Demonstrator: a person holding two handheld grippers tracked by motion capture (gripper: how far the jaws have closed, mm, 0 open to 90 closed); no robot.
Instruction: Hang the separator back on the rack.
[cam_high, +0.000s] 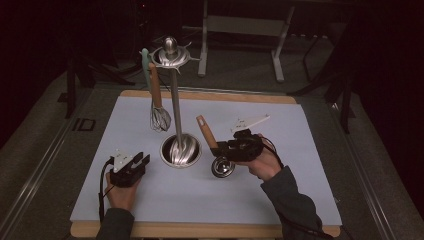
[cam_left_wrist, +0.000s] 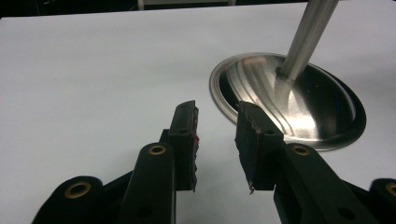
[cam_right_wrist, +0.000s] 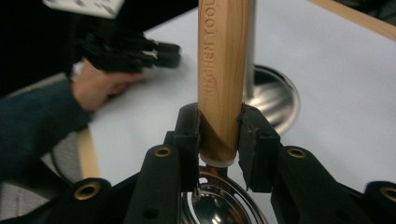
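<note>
A steel utensil stand (cam_high: 176, 107) rises from a round base (cam_high: 181, 150) on the pale mat. A whisk (cam_high: 158, 114) with a wooden handle and a pale green utensil (cam_high: 146, 67) hang from its top ring. My right gripper (cam_high: 220, 148) is shut on the wooden handle (cam_right_wrist: 223, 70) of a ladle. The handle tilts up and left, and the round metal bowl (cam_high: 223, 167) hangs just over the mat. My left gripper (cam_left_wrist: 215, 109) rests low on the mat, open with nothing between its jaws, pointing at the stand's base (cam_left_wrist: 289, 100).
The mat (cam_high: 280, 165) lies on a wooden board (cam_high: 210, 231) whose edge shows front and back. A metal frame (cam_high: 242, 27) stands on the dark floor behind the table. In the right gripper view, the other hand and its gripper (cam_right_wrist: 128, 49) sit beyond the ladle handle.
</note>
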